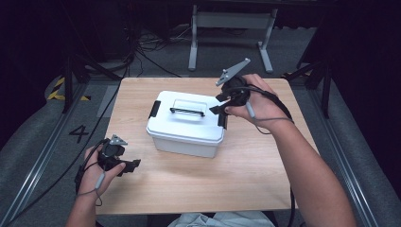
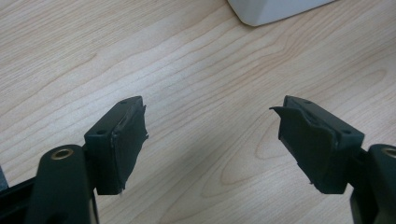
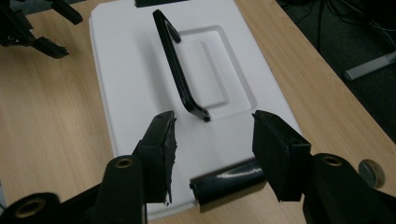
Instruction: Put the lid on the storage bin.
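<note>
A white plastic box (image 1: 187,125) stands at the middle of the wooden table (image 1: 255,175), lid on, with a black carry handle (image 1: 187,111) lying flat on top and a black latch at each end. My right gripper (image 1: 217,105) hovers at the box's right end, open. In the right gripper view its jaws (image 3: 215,126) stand apart above the lid (image 3: 130,70), with the near latch (image 3: 229,182) just below them and nothing pinched. The handle (image 3: 180,70) runs away ahead. My left gripper (image 1: 132,166) rests low at the front left, open (image 2: 210,109) over bare wood, the box's corner (image 2: 271,9) beyond it.
A small round metal disc (image 3: 371,172) lies on the table near the right edge. Behind the table stand a grey metal frame (image 1: 231,28) and loose cables on the floor. Rails run along both sides of the table.
</note>
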### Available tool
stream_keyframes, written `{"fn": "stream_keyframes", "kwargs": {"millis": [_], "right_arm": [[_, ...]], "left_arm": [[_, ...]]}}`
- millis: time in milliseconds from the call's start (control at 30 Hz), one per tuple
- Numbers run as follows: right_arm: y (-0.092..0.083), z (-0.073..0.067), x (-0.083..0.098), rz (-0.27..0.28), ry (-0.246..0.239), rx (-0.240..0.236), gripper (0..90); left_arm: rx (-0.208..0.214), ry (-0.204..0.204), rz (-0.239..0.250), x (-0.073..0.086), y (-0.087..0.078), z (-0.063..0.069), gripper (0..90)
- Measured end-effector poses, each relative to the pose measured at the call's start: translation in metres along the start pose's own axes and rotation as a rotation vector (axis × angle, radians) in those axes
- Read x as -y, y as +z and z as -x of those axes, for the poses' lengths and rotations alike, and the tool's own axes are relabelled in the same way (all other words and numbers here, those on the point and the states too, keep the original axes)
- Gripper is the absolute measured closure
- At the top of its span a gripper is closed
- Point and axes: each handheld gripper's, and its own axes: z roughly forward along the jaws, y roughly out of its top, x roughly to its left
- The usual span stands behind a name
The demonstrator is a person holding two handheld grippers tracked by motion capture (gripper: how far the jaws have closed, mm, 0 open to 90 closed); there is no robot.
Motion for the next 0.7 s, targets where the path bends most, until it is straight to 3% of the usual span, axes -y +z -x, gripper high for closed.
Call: {"fn": "stream_keyframes", "kwargs": {"millis": [167,267,433,600,700], "right_arm": [[-0.021,0.004,0.031,0.029,0.082,0.062,48.2],[-0.027,0.005,0.048,0.014,0.094,0.111,46.9],[-0.036,0.01,0.076,0.025,0.154,0.128,46.5],[-0.04,0.017,0.104,0.029,0.211,0.136,46.2],[-0.038,0.021,0.117,0.015,0.24,0.139,46.1]], "left_arm": [[-0.006,-0.008,0.012,0.001,-0.001,-0.001,23.5],[-0.015,-0.01,0.028,0.001,-0.002,-0.001,22.7],[-0.029,-0.016,0.027,0.001,-0.002,-0.002,22.5],[-0.003,-0.007,-0.005,0.0,-0.003,-0.002,24.0],[-0.007,-0.011,-0.008,0.001,-0.004,-0.003,23.9]]}}
